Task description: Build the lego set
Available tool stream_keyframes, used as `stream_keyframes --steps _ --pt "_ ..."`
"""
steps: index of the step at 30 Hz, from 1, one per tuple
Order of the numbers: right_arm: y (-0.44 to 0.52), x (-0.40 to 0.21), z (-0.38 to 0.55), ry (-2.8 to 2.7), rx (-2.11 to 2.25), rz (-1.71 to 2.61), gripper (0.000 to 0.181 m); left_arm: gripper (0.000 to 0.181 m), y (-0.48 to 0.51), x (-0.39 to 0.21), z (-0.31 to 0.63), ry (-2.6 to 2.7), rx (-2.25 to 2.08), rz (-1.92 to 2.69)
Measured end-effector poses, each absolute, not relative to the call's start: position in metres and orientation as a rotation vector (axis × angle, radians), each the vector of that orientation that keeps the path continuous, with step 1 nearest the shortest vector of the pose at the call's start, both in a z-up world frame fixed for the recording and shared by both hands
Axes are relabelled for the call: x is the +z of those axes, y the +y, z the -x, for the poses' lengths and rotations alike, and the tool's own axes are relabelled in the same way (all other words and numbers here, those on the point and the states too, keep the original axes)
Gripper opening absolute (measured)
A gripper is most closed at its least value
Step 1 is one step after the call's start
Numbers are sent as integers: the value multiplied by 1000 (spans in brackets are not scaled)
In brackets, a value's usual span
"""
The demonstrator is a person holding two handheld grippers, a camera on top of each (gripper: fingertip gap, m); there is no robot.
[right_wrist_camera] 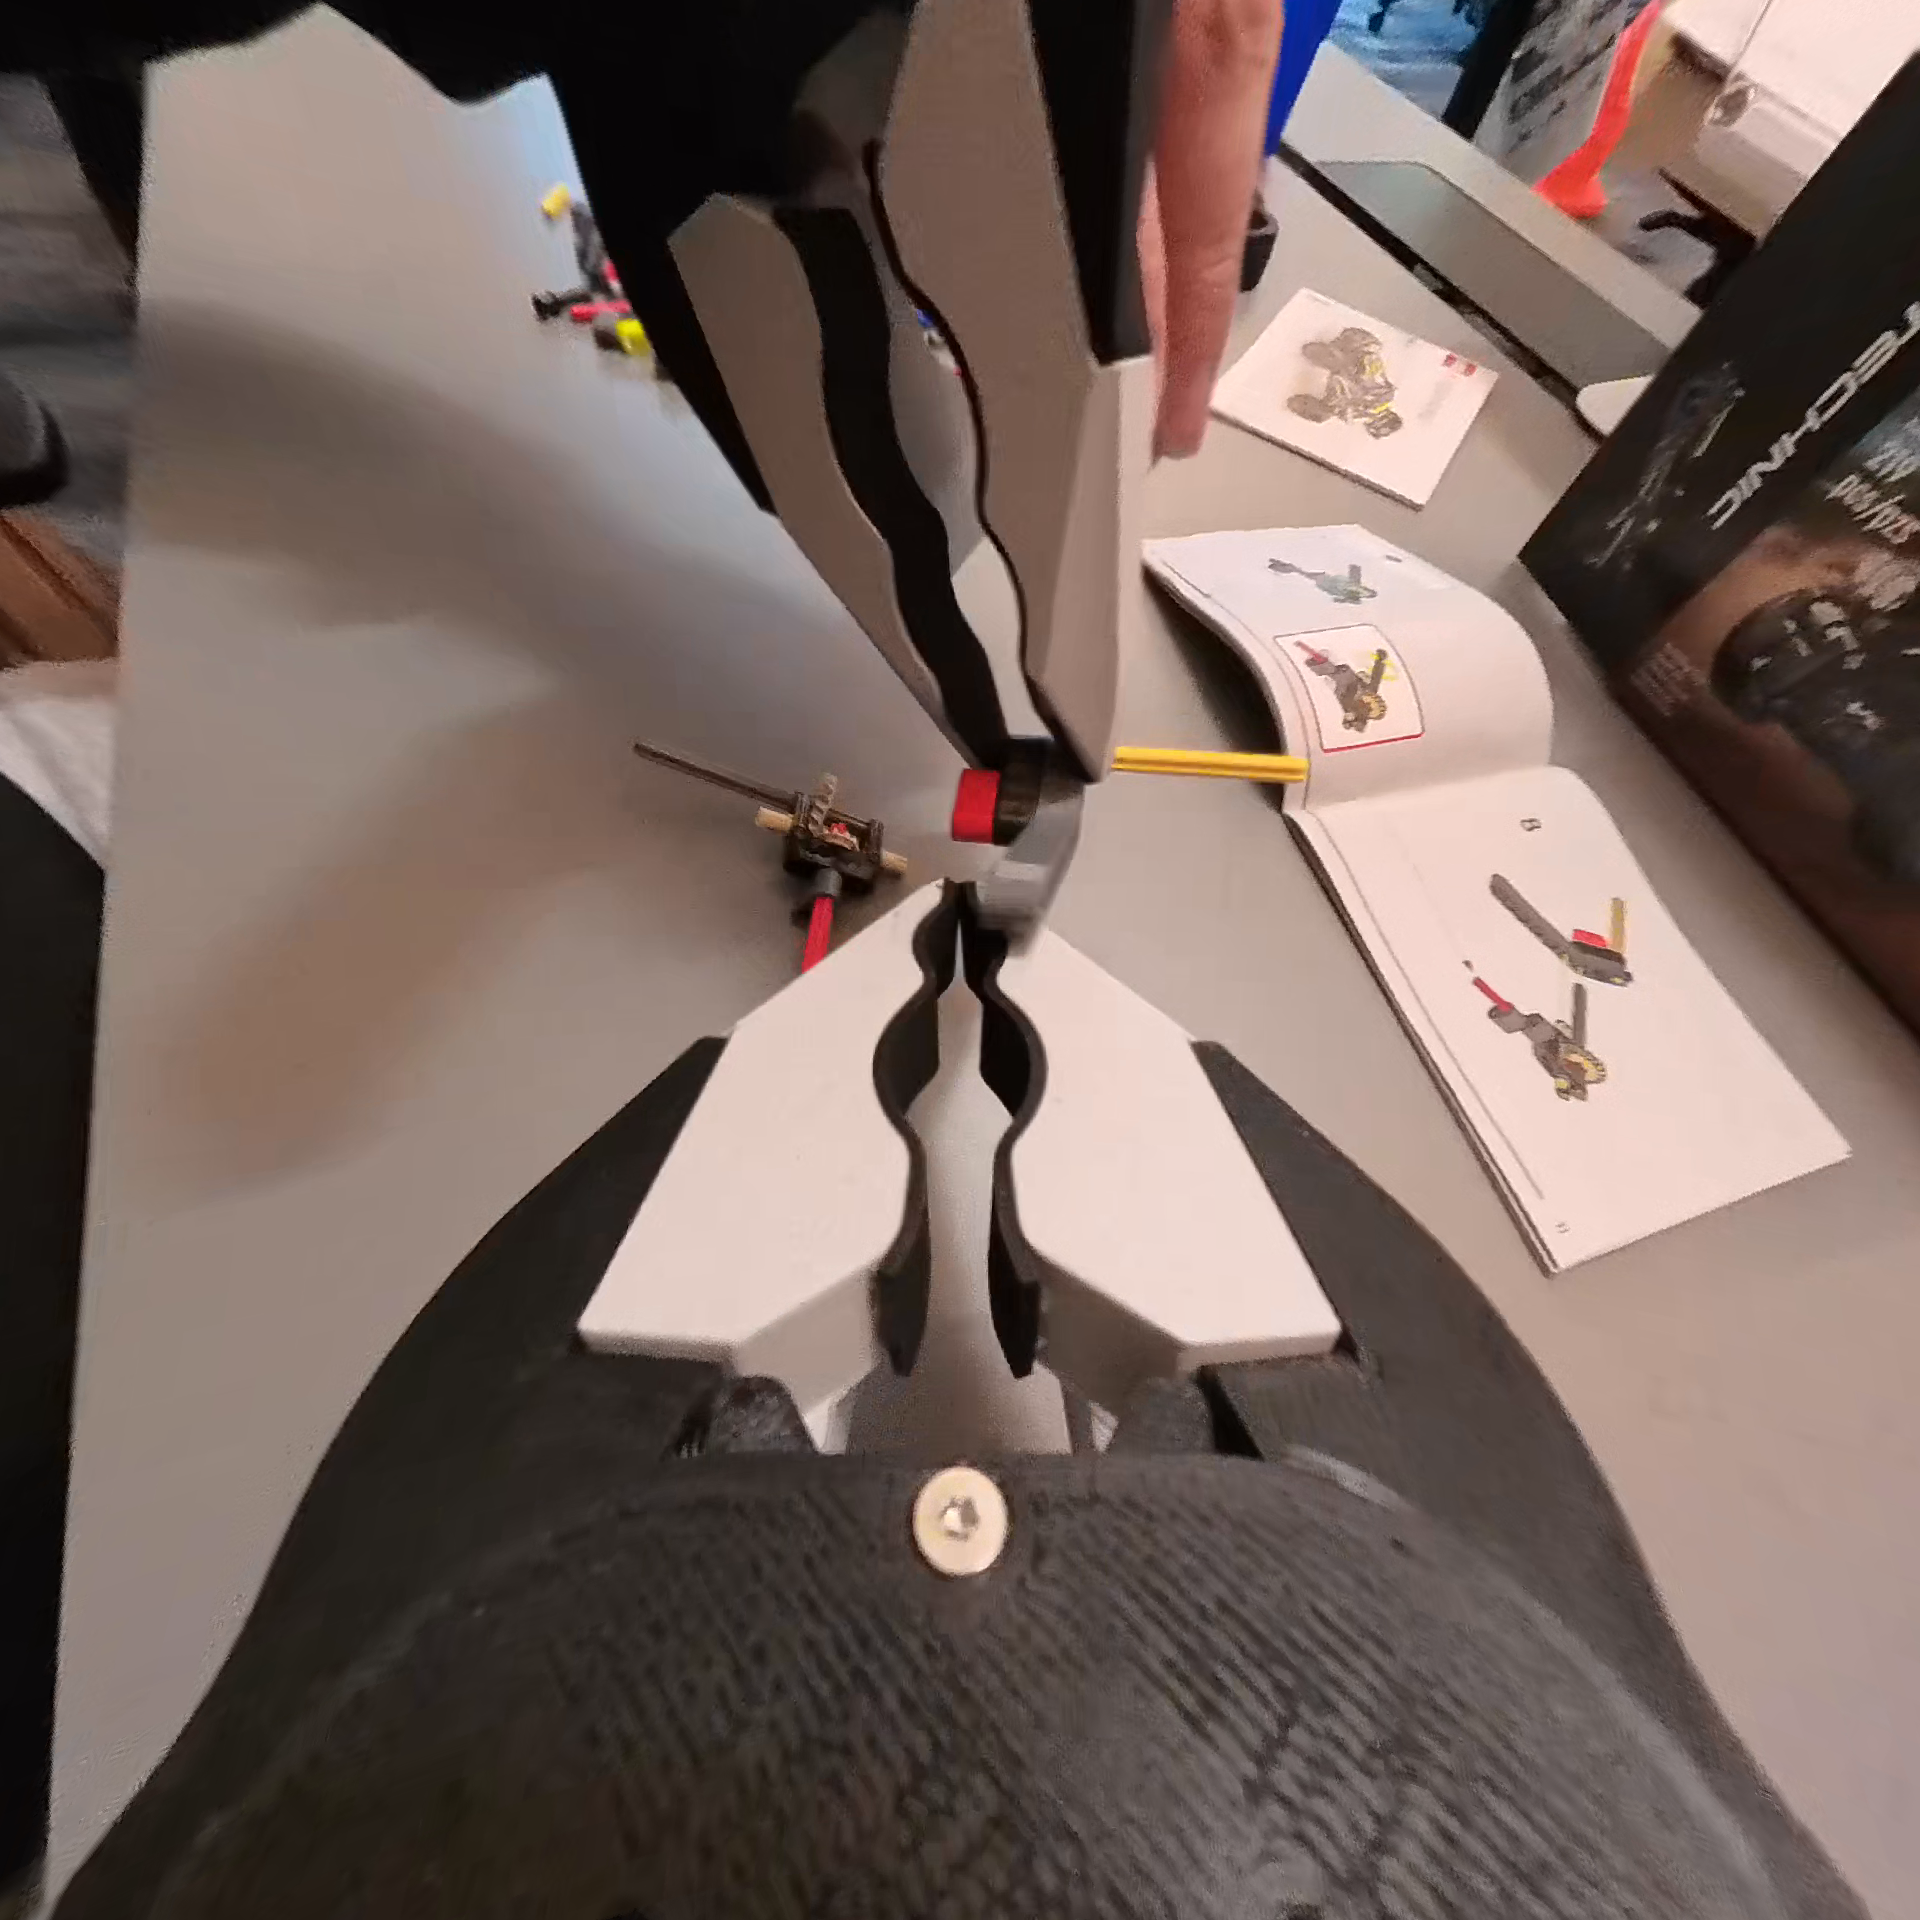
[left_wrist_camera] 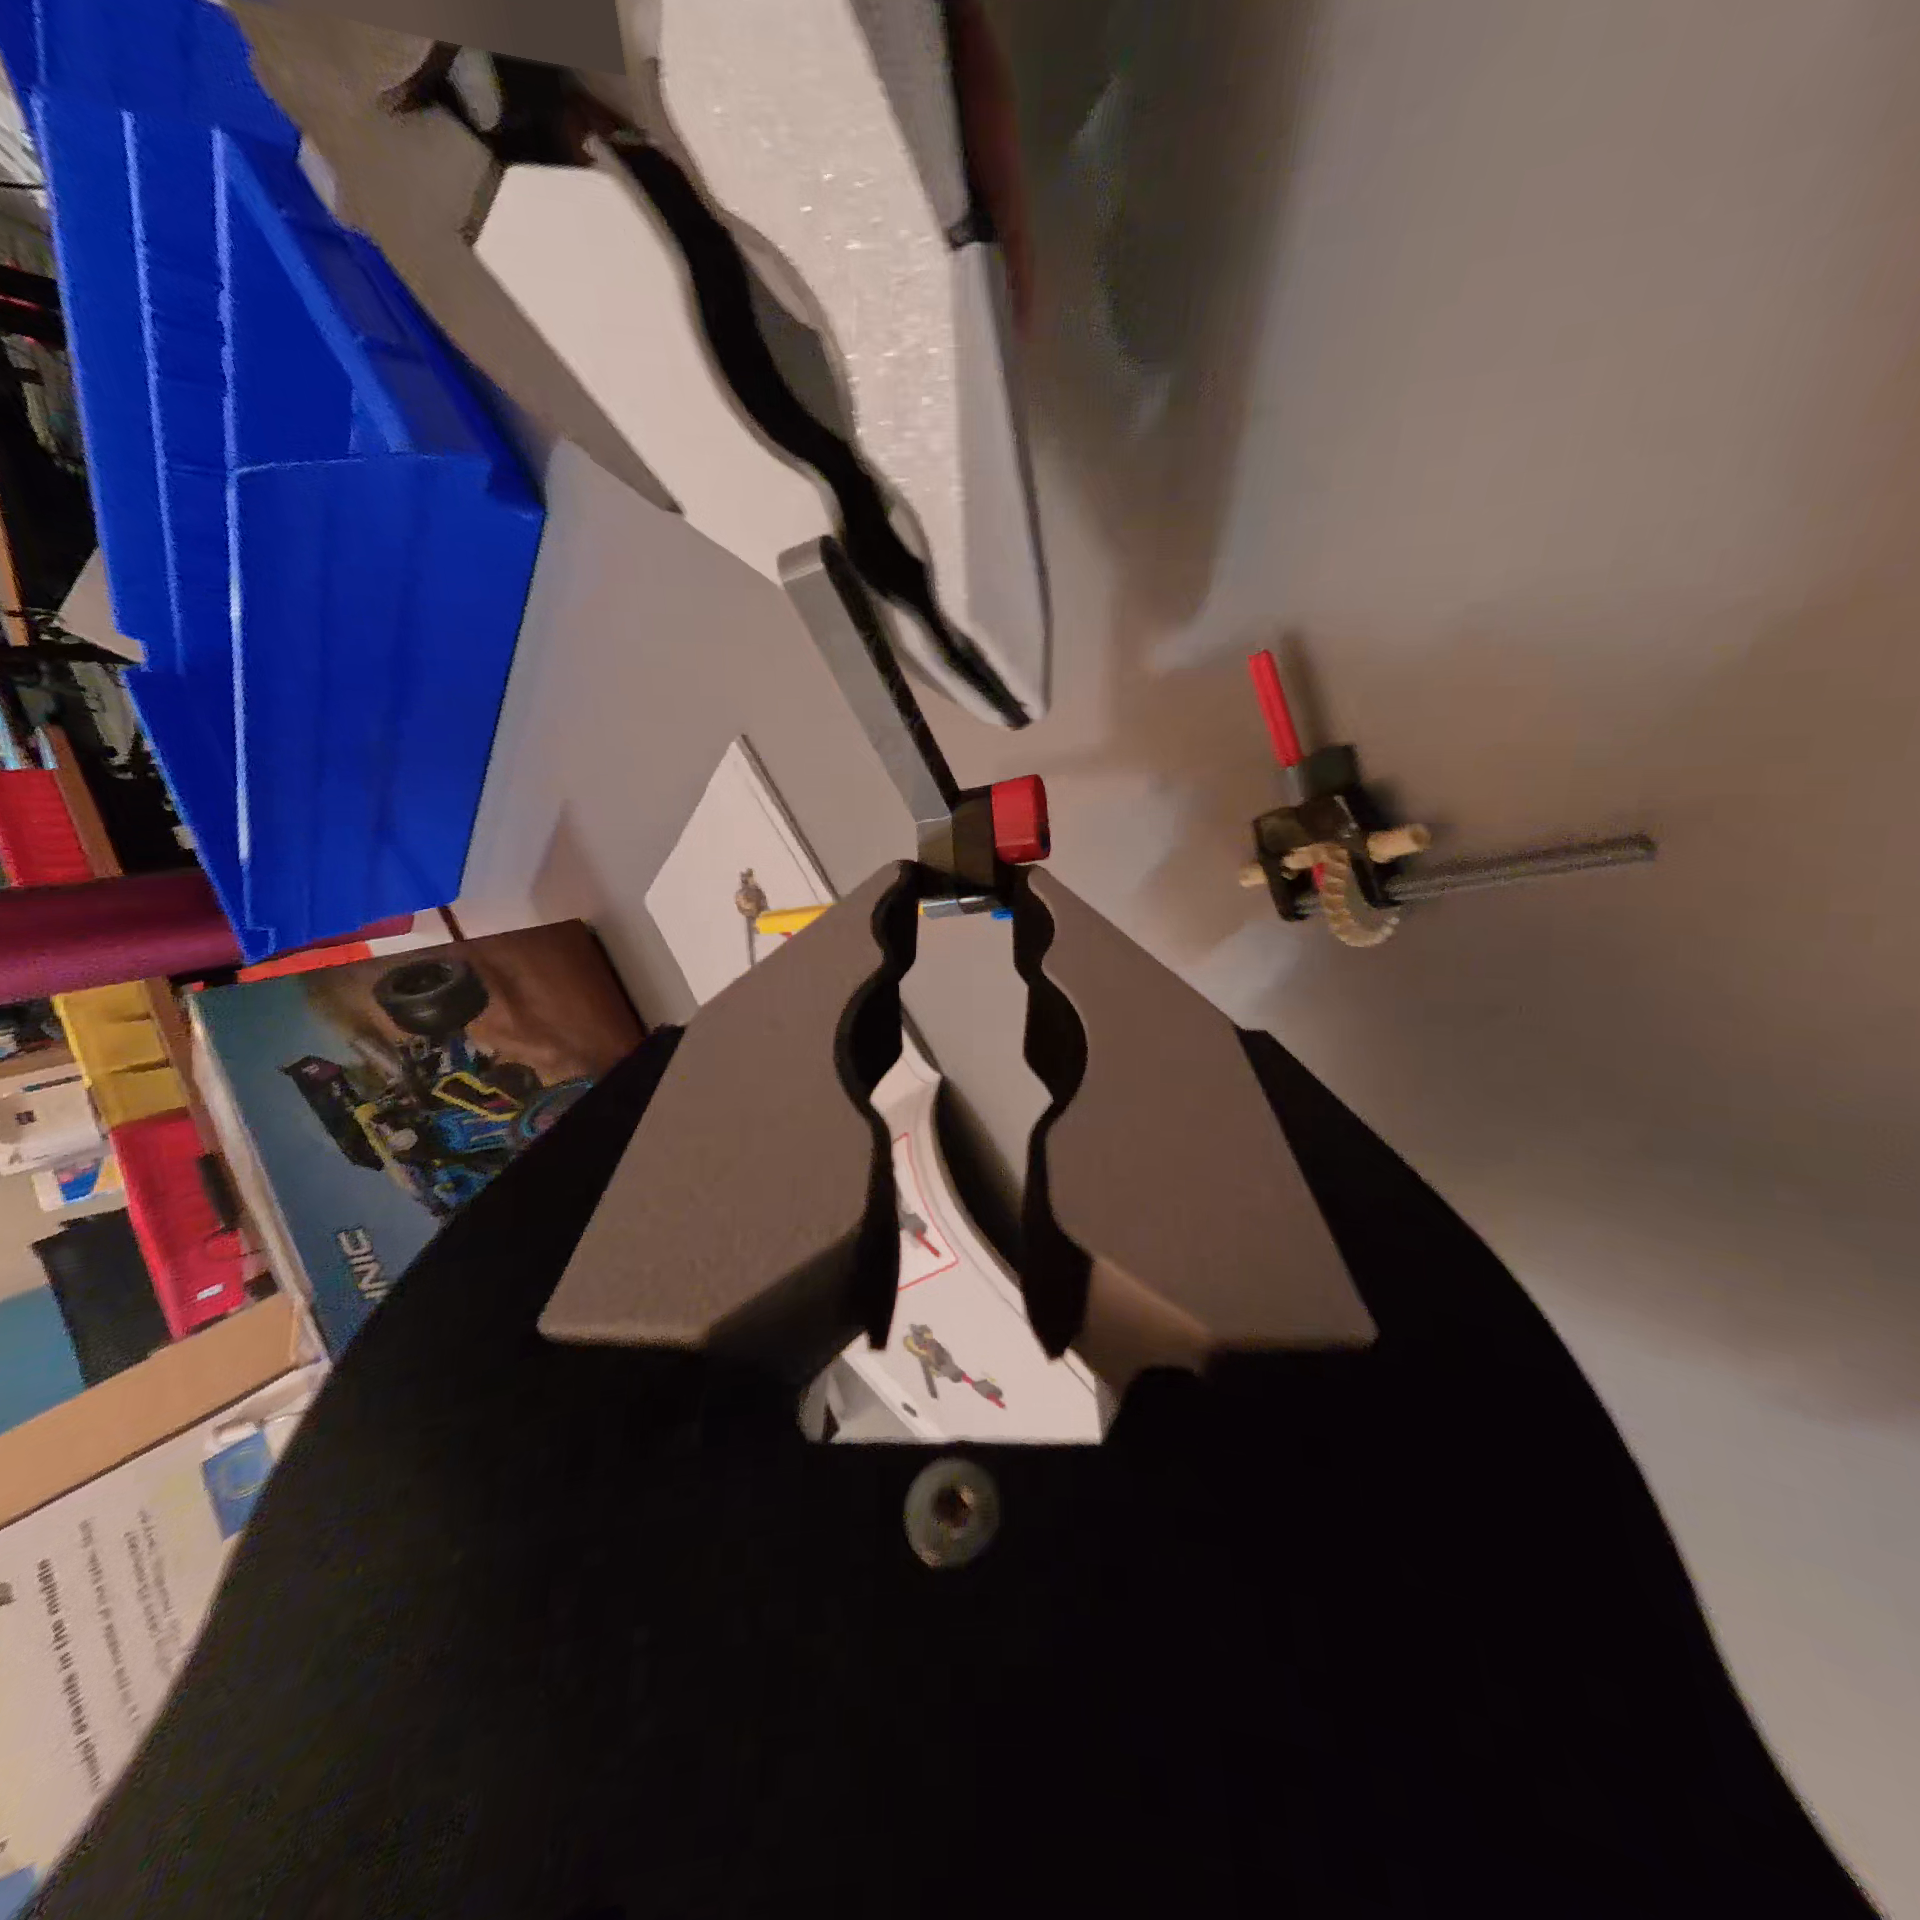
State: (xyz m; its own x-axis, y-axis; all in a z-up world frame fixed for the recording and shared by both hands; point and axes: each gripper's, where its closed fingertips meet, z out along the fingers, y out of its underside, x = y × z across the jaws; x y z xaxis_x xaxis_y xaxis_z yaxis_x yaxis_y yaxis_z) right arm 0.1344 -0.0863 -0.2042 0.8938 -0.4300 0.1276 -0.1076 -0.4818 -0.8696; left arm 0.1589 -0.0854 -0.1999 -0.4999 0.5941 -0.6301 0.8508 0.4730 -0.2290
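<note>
Right wrist view: my right gripper (right_wrist_camera: 961,914) is clamped on the grey end of a small lego piece (right_wrist_camera: 1013,831) with a red cap, while my left gripper (right_wrist_camera: 1023,753) pinches its black part beside a yellow axle (right_wrist_camera: 1210,767). 1 gear assembly (right_wrist_camera: 831,836) lies on the grey table (right_wrist_camera: 416,623) just left; open instruction booklet (right_wrist_camera: 1558,987) lies right.

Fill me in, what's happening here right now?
The left claw and right claw both pinch one small lego sub-assembly above the table, with its yellow axle sticking out sideways. A second built piece lies on the table, near the open instruction booklet.
</note>
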Motion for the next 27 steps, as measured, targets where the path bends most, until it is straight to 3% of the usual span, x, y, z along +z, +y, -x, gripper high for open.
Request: stream_keyframes --steps 8,12,16,22,24,27 --pt "-98 -211 -123 410 -413 2137 0 15 -88 -197 -175 2045 -591 -1243" --pt "-122 -183 -133 584 -309 1975 32 16 -81 -191 -169 1896 -489 -1341" --pt "-120 -166 -142 624 -48 1793 44 15 -85 -173 -156 1731 -477 -1431" --pt "-103 -125 -144 381 65 1635 30 14 -91 -160 -143 1547 -416 -1537" --pt "-100 -125 -148 333 30 1668 31 14 -93 -158 -138 1519 -431 -1550" --pt "-93 -131 -145 240 30 1730 18 14 -96 -155 -131 1496 -456 -1560"
